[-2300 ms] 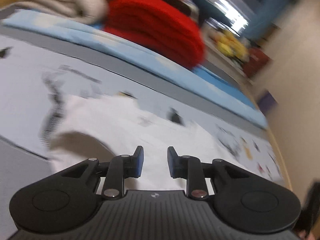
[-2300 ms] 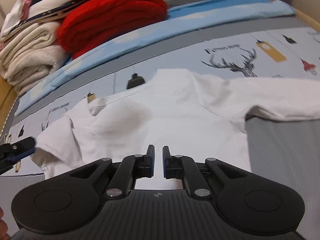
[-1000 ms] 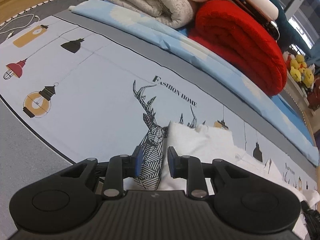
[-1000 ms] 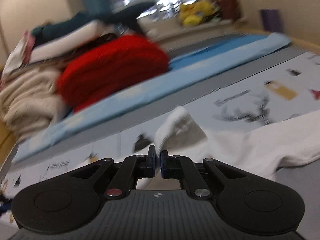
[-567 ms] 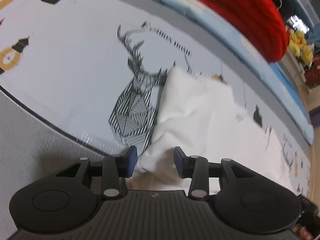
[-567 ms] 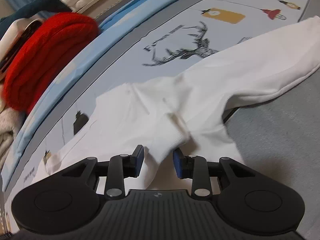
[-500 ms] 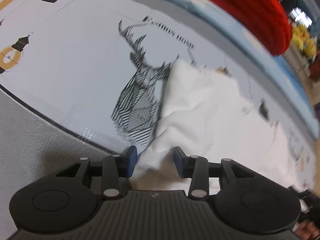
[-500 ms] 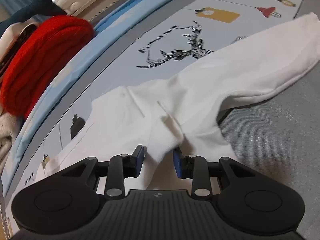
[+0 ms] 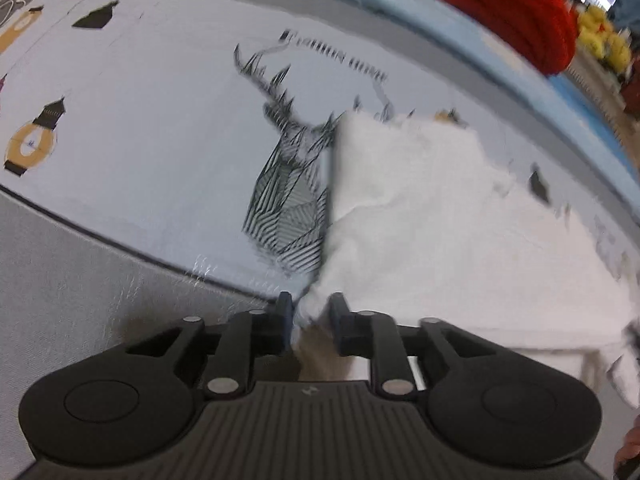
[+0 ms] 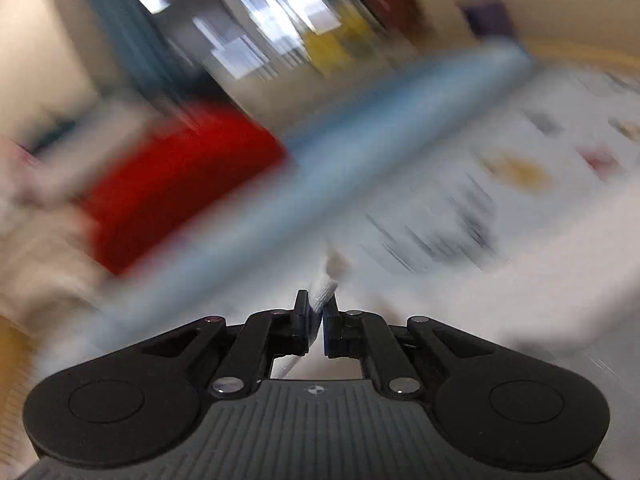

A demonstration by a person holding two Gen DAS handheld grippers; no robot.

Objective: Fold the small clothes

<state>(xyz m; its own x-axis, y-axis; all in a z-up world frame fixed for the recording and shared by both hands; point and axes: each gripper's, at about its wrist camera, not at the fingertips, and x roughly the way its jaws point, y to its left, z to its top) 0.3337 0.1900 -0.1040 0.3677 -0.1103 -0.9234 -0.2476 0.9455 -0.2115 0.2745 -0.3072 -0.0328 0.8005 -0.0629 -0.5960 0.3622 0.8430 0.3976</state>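
Observation:
A small white garment (image 9: 420, 220) lies spread on a printed mat, running from the middle to the right of the left wrist view. My left gripper (image 9: 311, 310) points steeply down at its near left corner. The jaws are closing, and that corner is bunched between the two pads. In the right wrist view, which is heavily blurred, my right gripper (image 10: 316, 312) is shut on a ribbed fold of the white garment (image 10: 322, 290). The fold sticks up between the fingertips. More of the white cloth trails off blurred to the right.
The mat (image 9: 160, 128) is pale with a black deer print (image 9: 288, 184), lamp drawings and a grey border (image 9: 80, 272). Behind it lie a light blue folded sheet (image 9: 400, 8) and a red blanket (image 9: 500, 4). A person's hand (image 9: 628, 444) shows at the lower right corner.
The left jaws narrowed onto the garment's corner. The right jaws went from open around a fold to shut on it, and that view swung up from the cloth and blurred.

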